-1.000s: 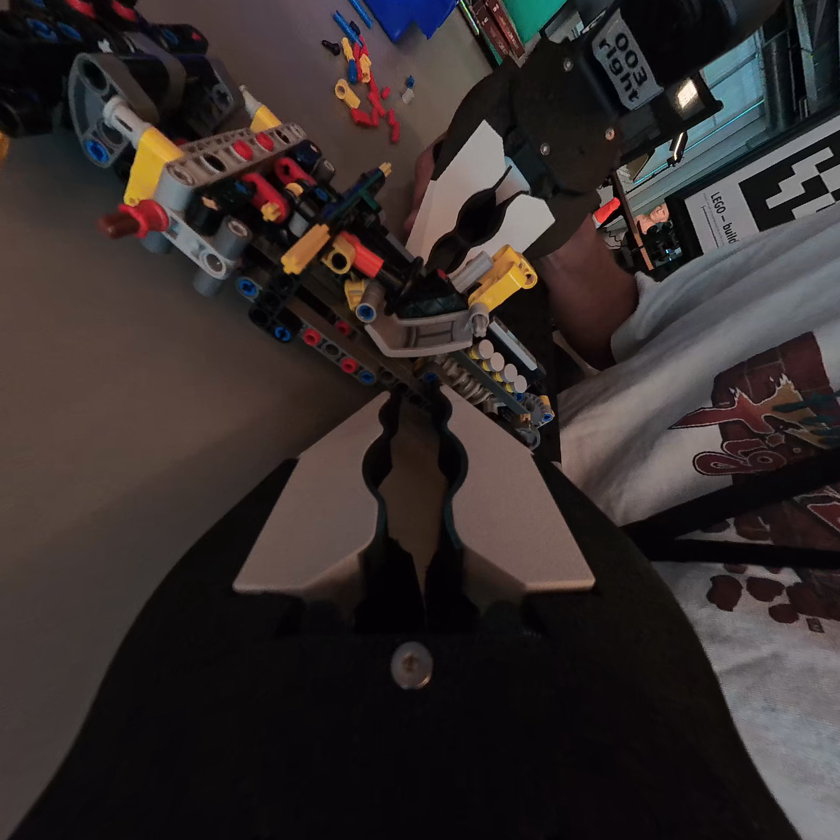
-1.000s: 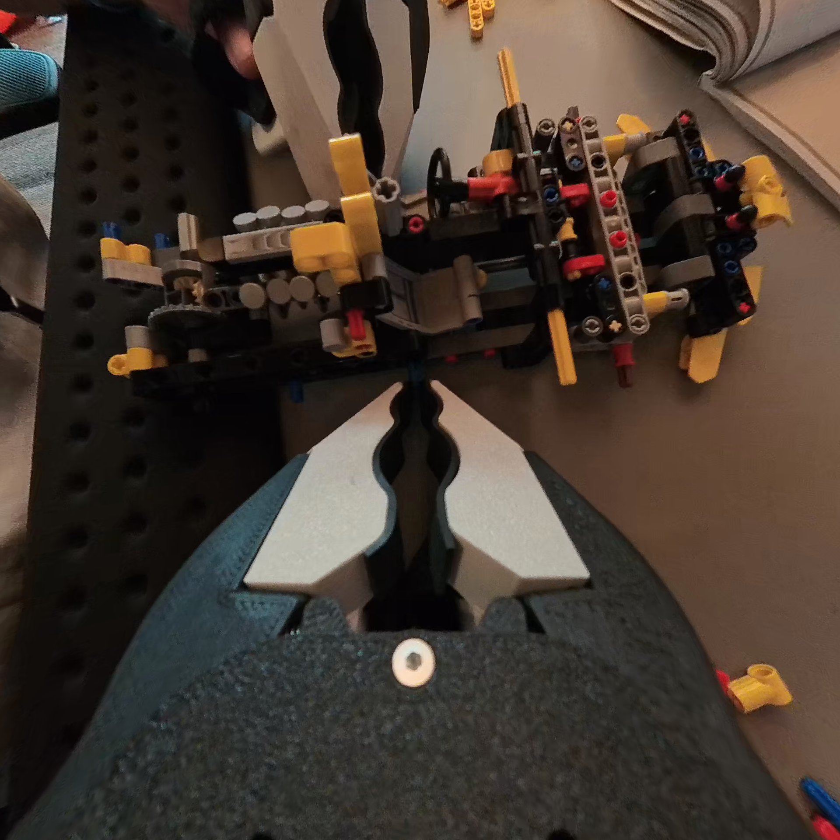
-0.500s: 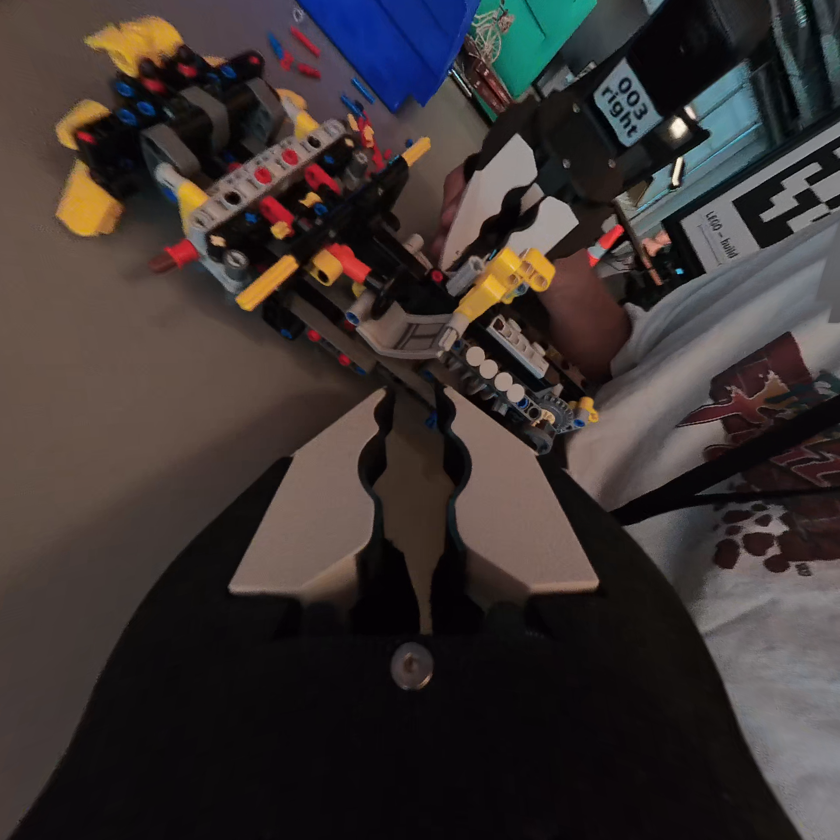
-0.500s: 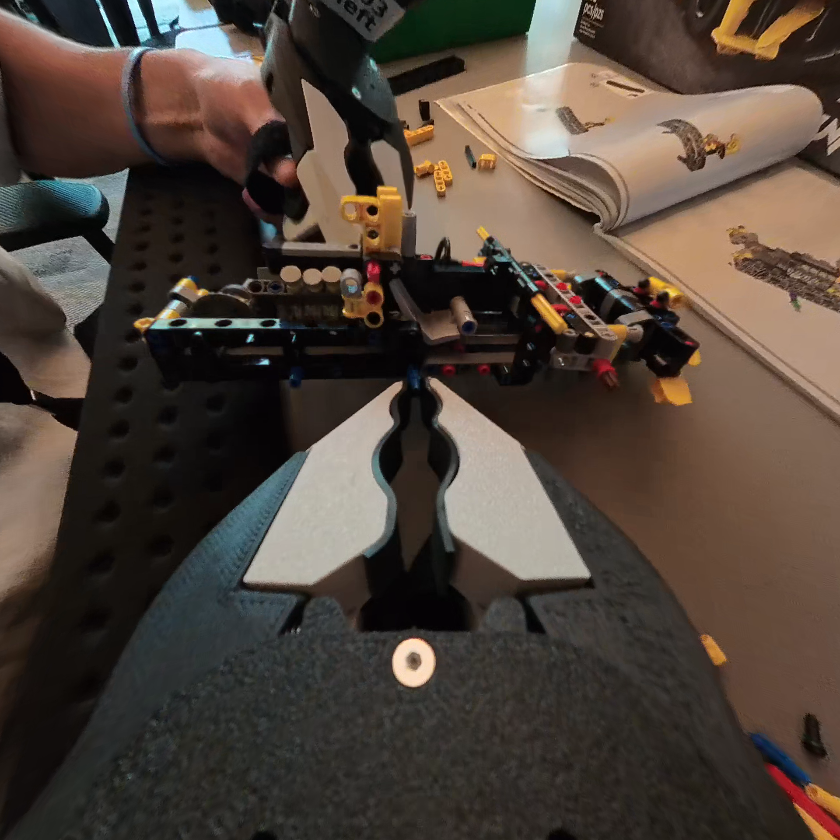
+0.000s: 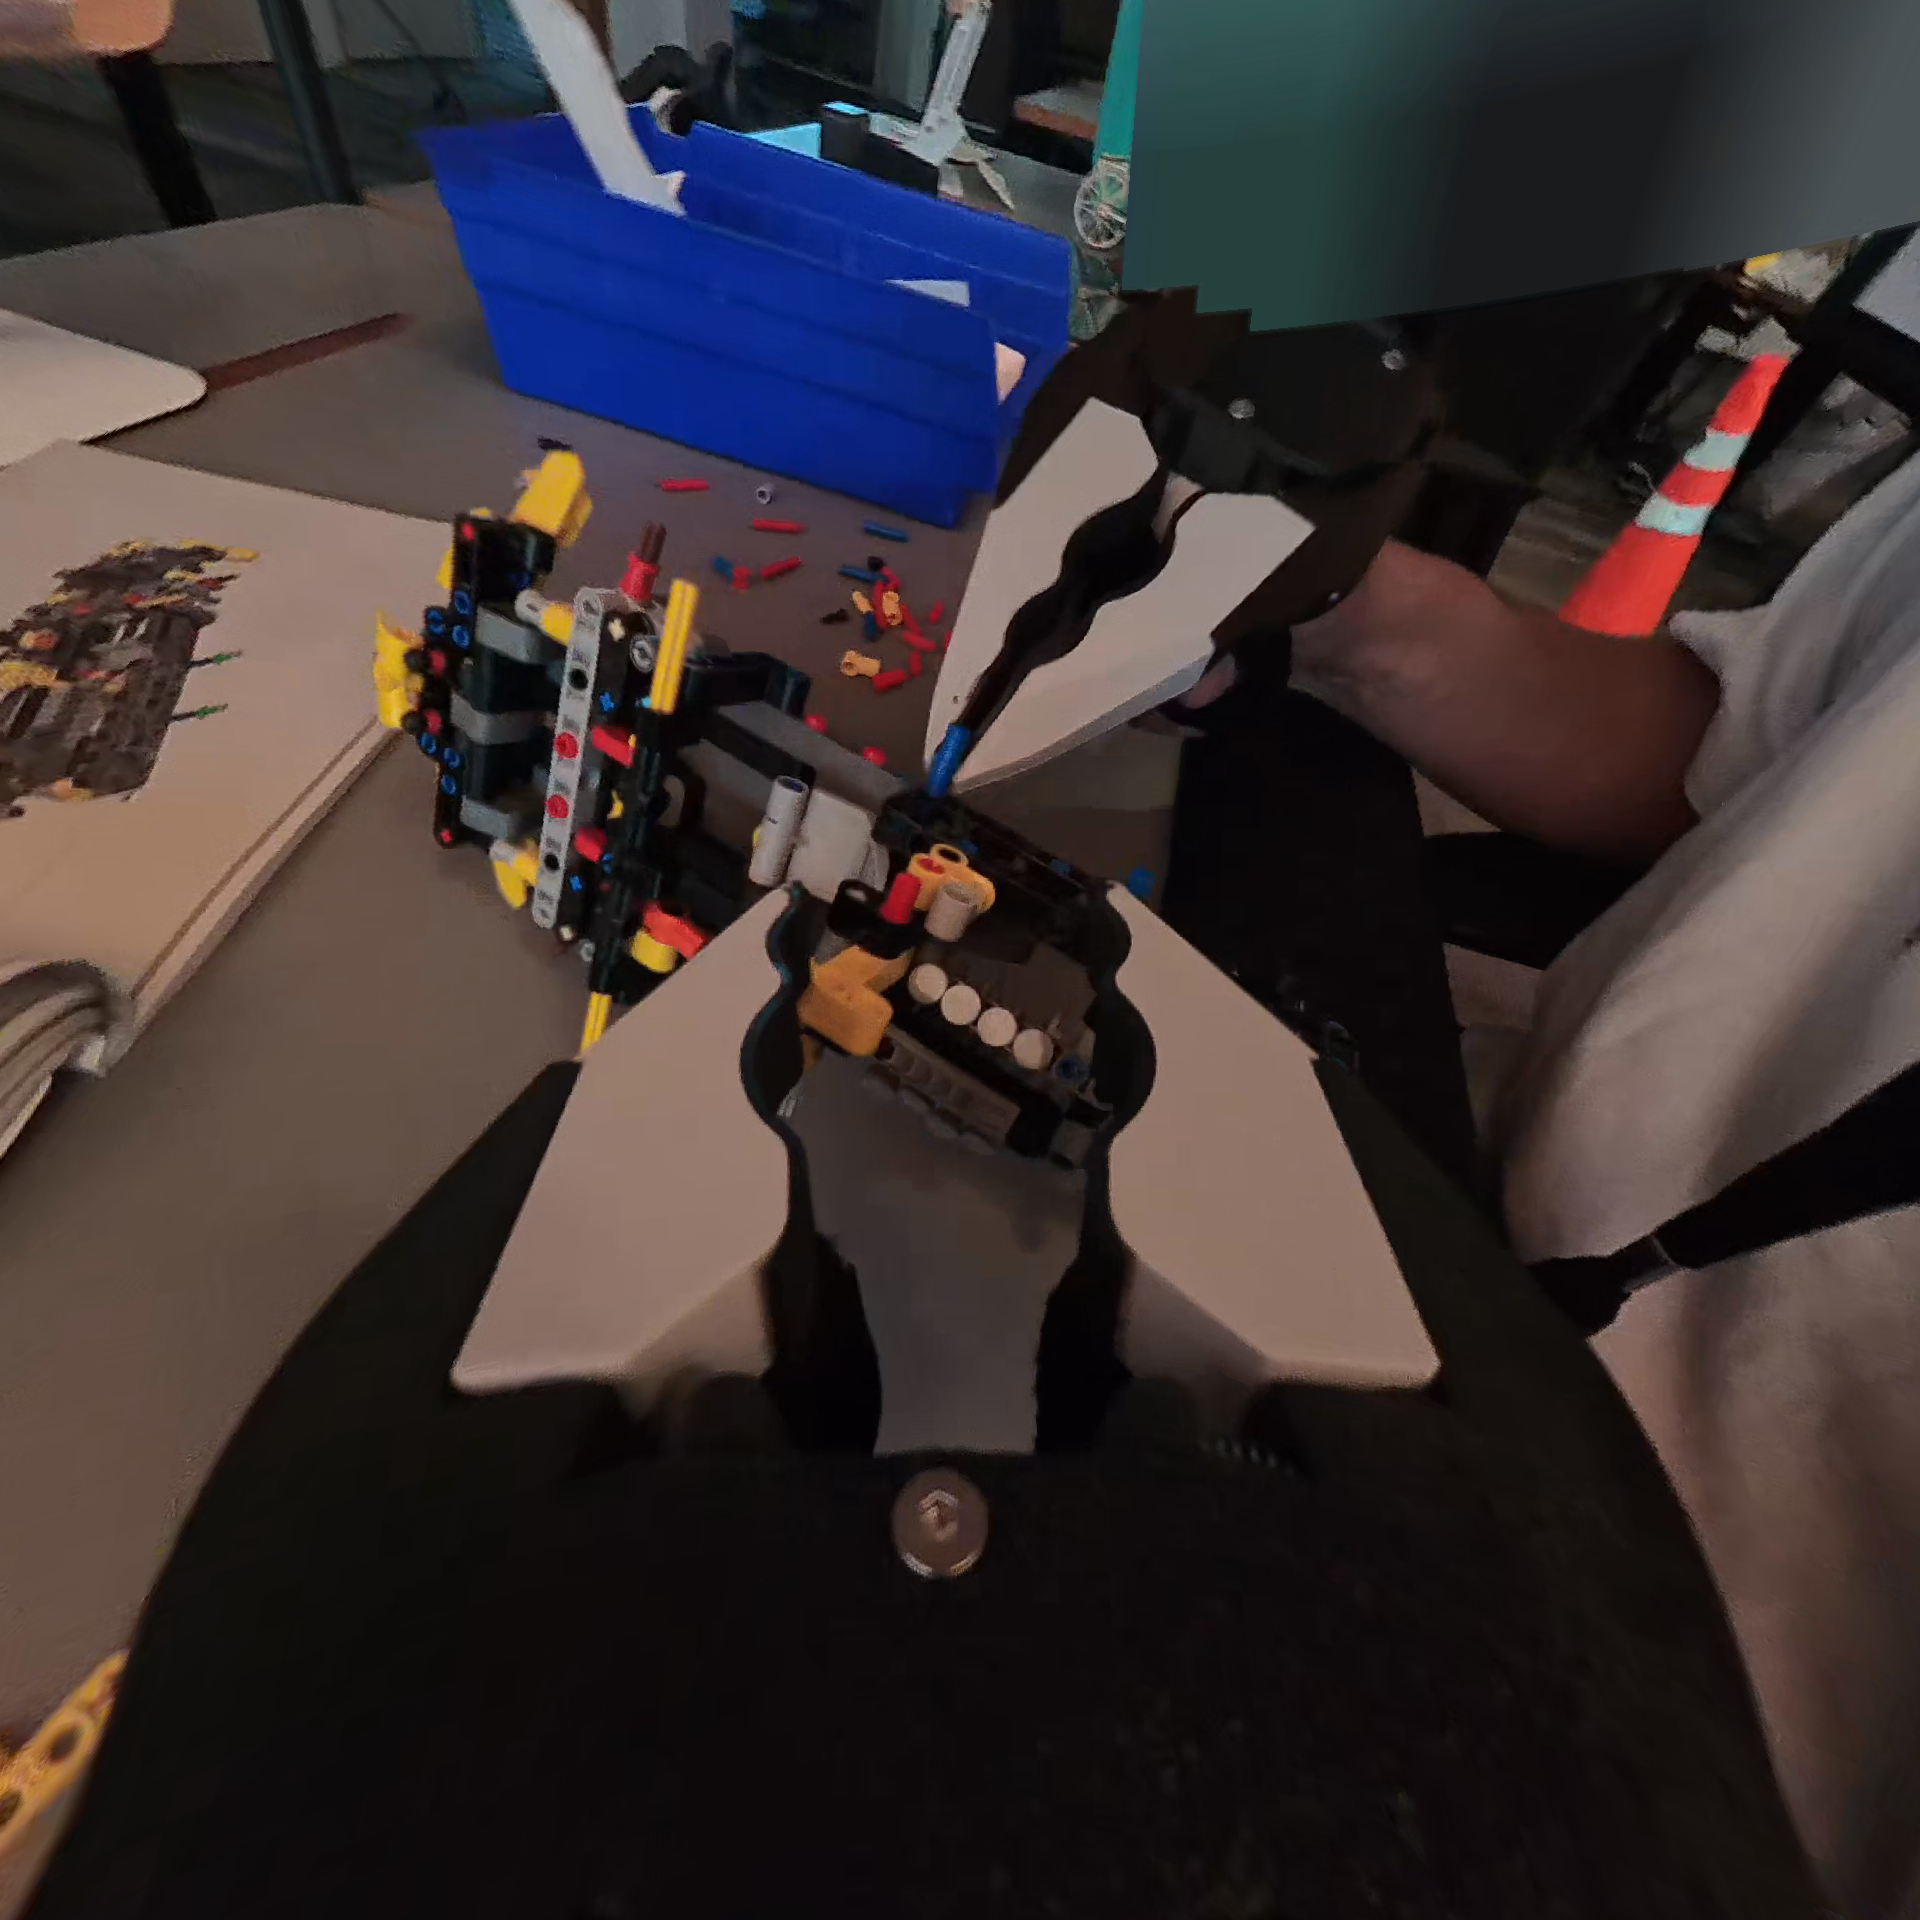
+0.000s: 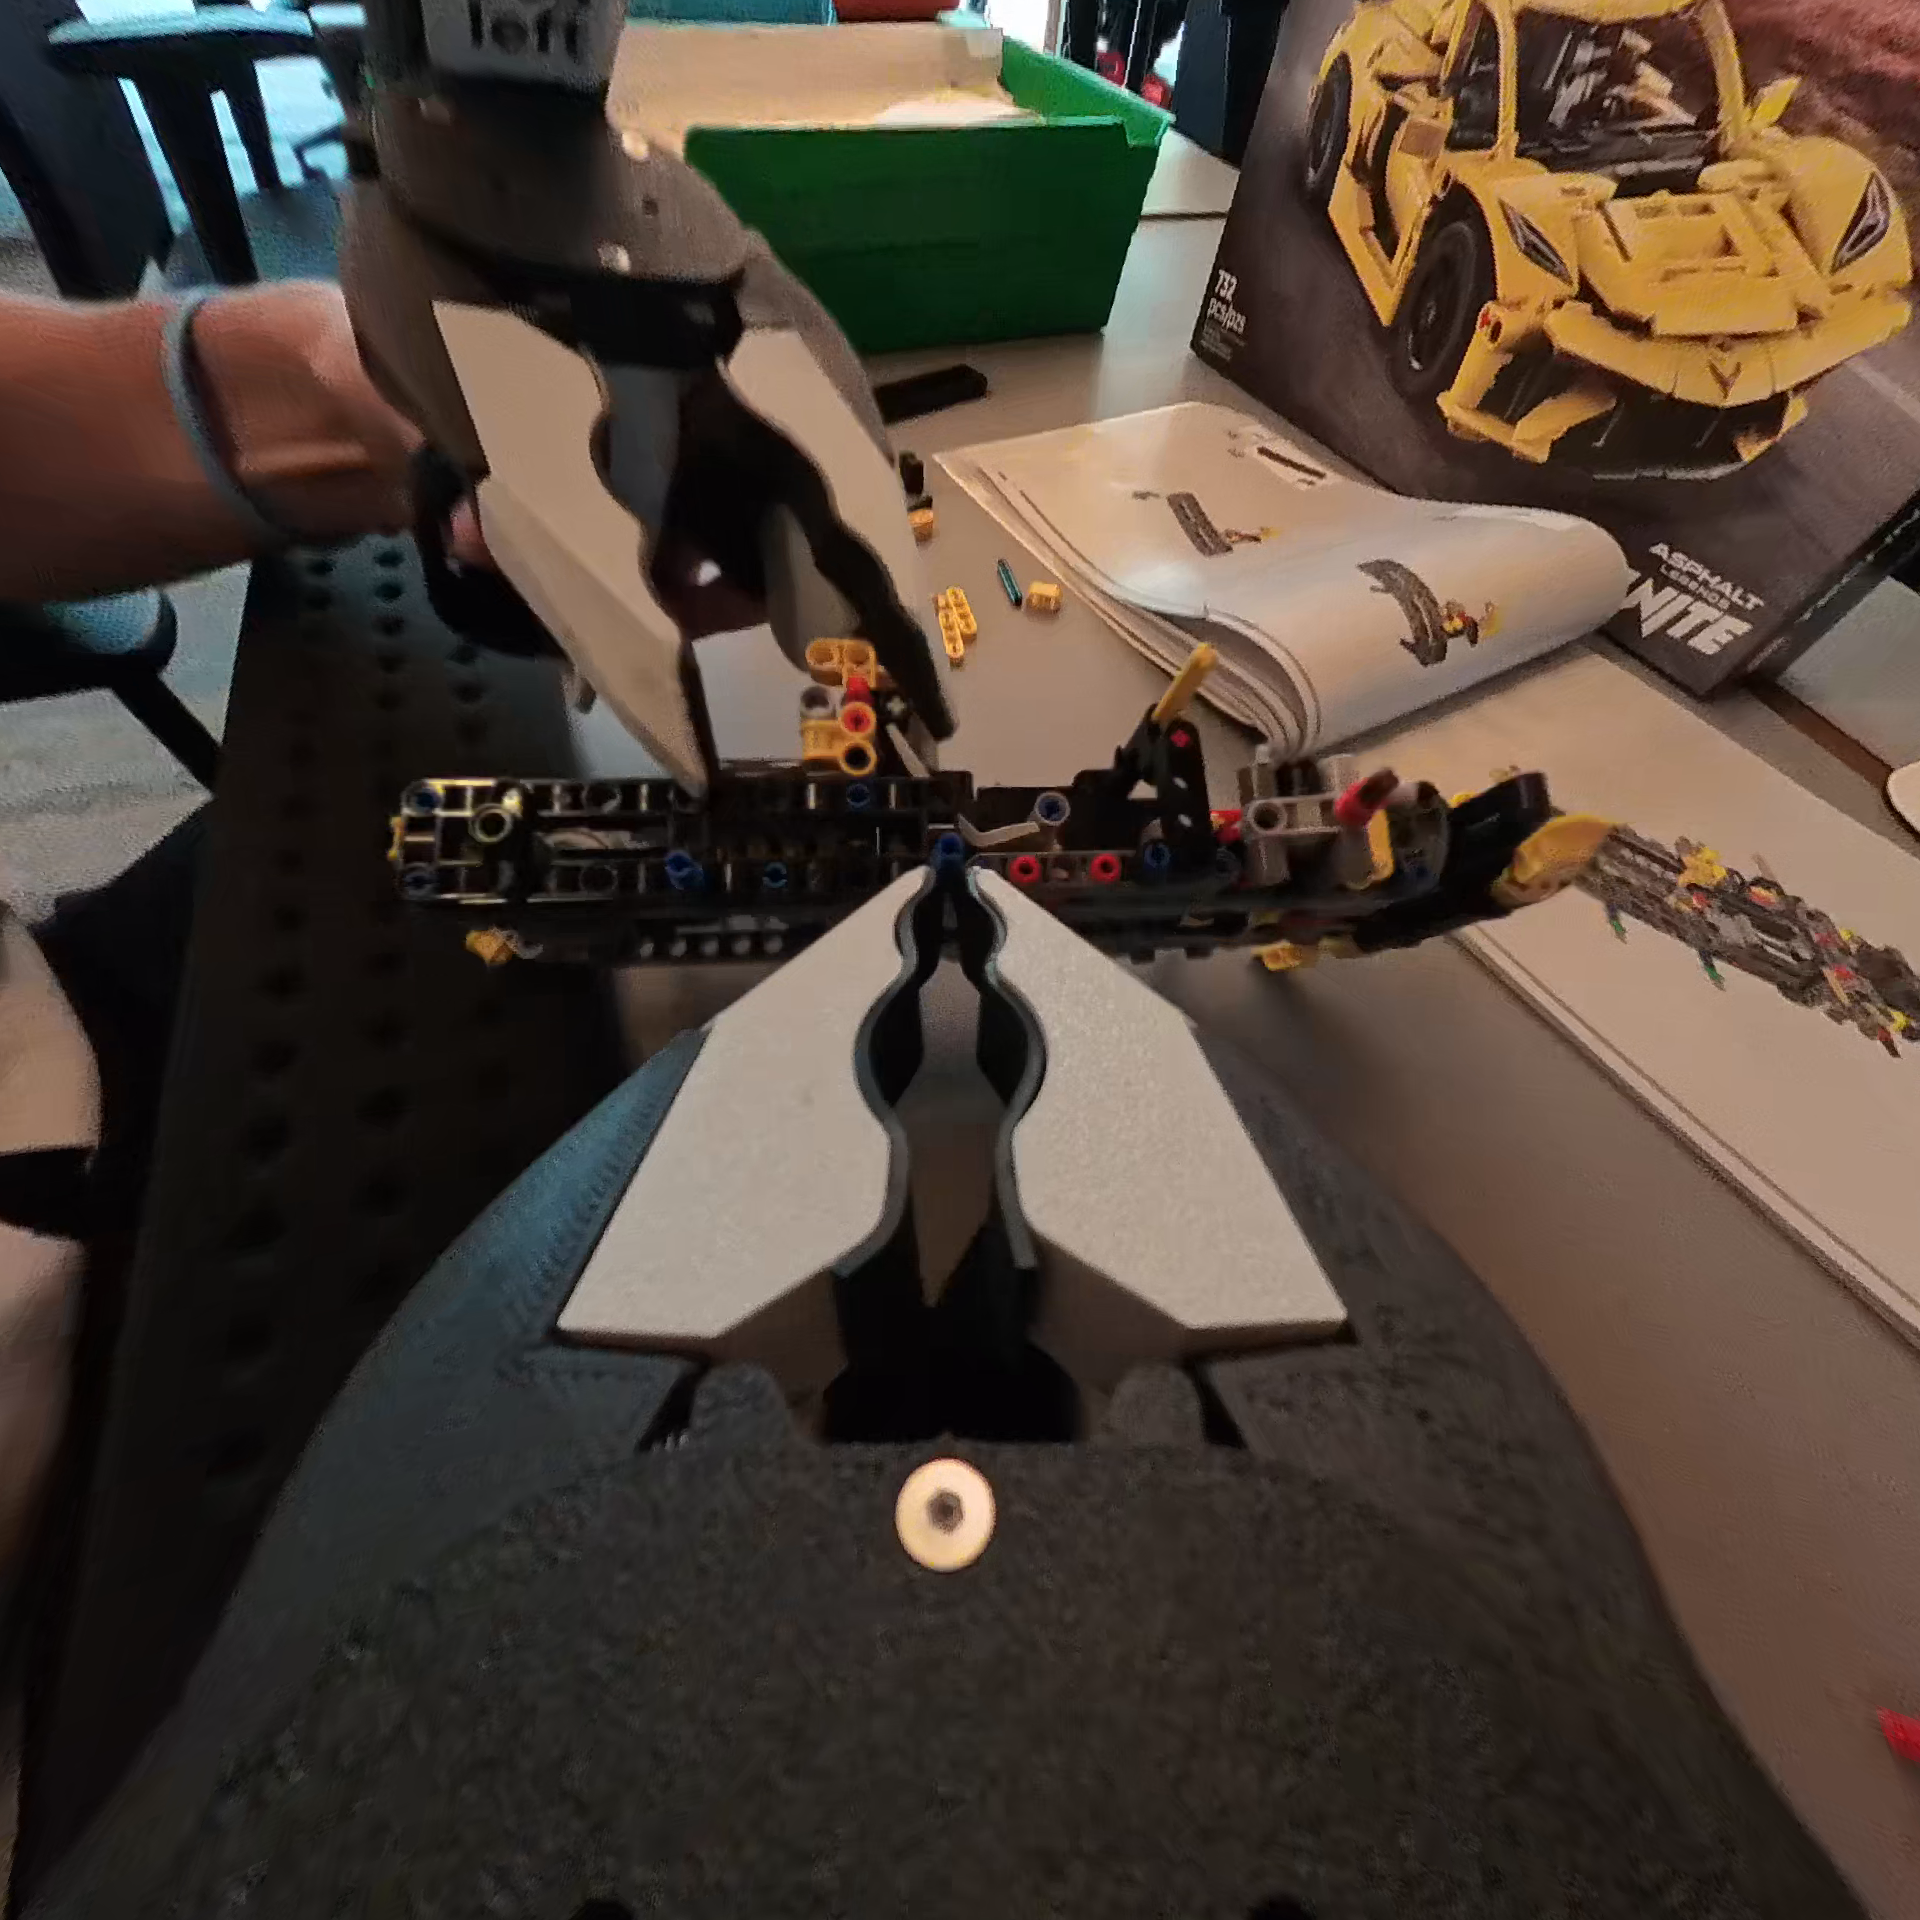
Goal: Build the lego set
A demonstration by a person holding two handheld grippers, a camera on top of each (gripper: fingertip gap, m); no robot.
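Observation:
The partly built lego chassis (image 5: pixel 727 748) lies across the table, black beams with yellow, red and grey parts. My left gripper (image 5: pixel 945 925) is open wide, its fingers straddling the chassis's rear end with the white engine cylinders (image 5: pixel 977 1013). I cannot tell if the pads press on it. My right gripper (image 6: pixel 945 878) is shut on a small blue pin (image 6: pixel 945 852), held against the chassis's side beam (image 6: pixel 582 831). The left gripper (image 6: pixel 816 748) shows over the chassis in the right wrist view. The right gripper (image 5: pixel 961 743) and its pin (image 5: pixel 948 753) show in the left wrist view.
A blue bin (image 5: pixel 748 332) and loose small pieces (image 5: pixel 883 613) lie behind the chassis. An open instruction booklet (image 6: pixel 1299 561), the set's box (image 6: pixel 1558 260) and a green bin (image 6: pixel 914 208) are at the back. A black perforated board (image 6: pixel 312 935) is on the left.
My left gripper has opened wide and moved over the chassis's rear end. My right gripper, still shut on the blue pin, has dropped lower against the chassis's side.

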